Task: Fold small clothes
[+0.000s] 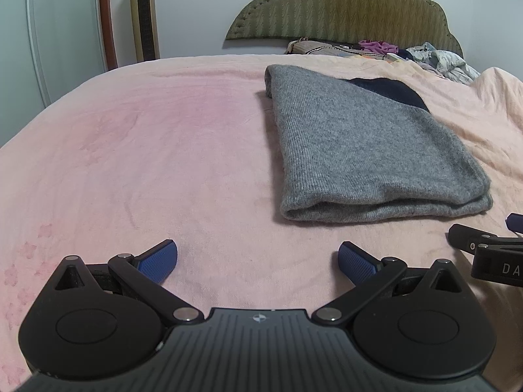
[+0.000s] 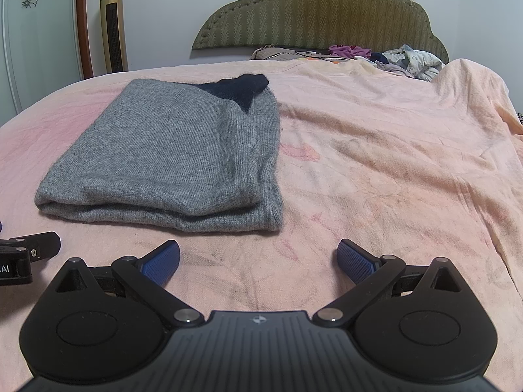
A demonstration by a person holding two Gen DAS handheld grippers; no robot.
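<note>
A grey knit garment point(image 1: 366, 150) lies folded into a thick rectangle on the pink bed cover point(image 1: 147, 150), with a dark navy part point(image 1: 392, 93) showing at its far end. In the right wrist view the same grey garment point(image 2: 170, 160) sits ahead and to the left, its navy part point(image 2: 238, 91) at the back. My left gripper point(image 1: 258, 261) is open, empty, just short of the garment's near left corner. My right gripper point(image 2: 258, 261) is open and empty too, near the garment's front right corner. Each gripper's body shows at the edge of the other's view.
A heap of mixed clothes point(image 2: 385, 57) lies by the olive padded headboard point(image 2: 320, 13). A gold tower fan point(image 2: 114, 24) stands left of the bed beside a brown door frame point(image 2: 83, 23). The bed cover point(image 2: 392, 163) is wrinkled on the right.
</note>
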